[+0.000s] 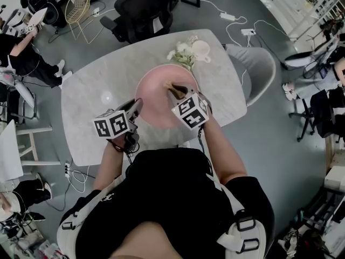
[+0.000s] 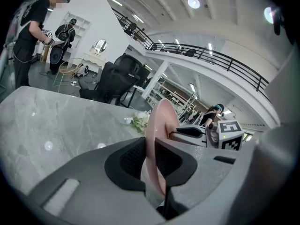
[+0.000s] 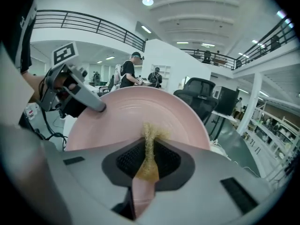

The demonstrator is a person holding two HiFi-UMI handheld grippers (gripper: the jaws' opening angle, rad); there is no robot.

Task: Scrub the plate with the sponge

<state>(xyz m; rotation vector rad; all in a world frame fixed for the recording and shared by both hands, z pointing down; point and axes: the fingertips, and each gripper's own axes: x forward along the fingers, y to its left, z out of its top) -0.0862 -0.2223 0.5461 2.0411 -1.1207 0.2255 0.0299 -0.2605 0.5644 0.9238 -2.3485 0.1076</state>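
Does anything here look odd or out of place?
Nothing spilled or broken. Only the sponge looks odd, squashed thin in the right gripper against the pink plate, whose rim the left gripper pinches.

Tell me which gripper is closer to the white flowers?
Right. The right gripper, pinching the sponge against the plate, sits just short of the flowers; the left gripper clamps the plate's near rim, farther back.

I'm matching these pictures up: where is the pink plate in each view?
Head view: plate near the centre.
Left gripper view: plate edge-on, centre, between the jaws.
Right gripper view: plate face fills the centre.
Shared landmark: black office chair beyond.
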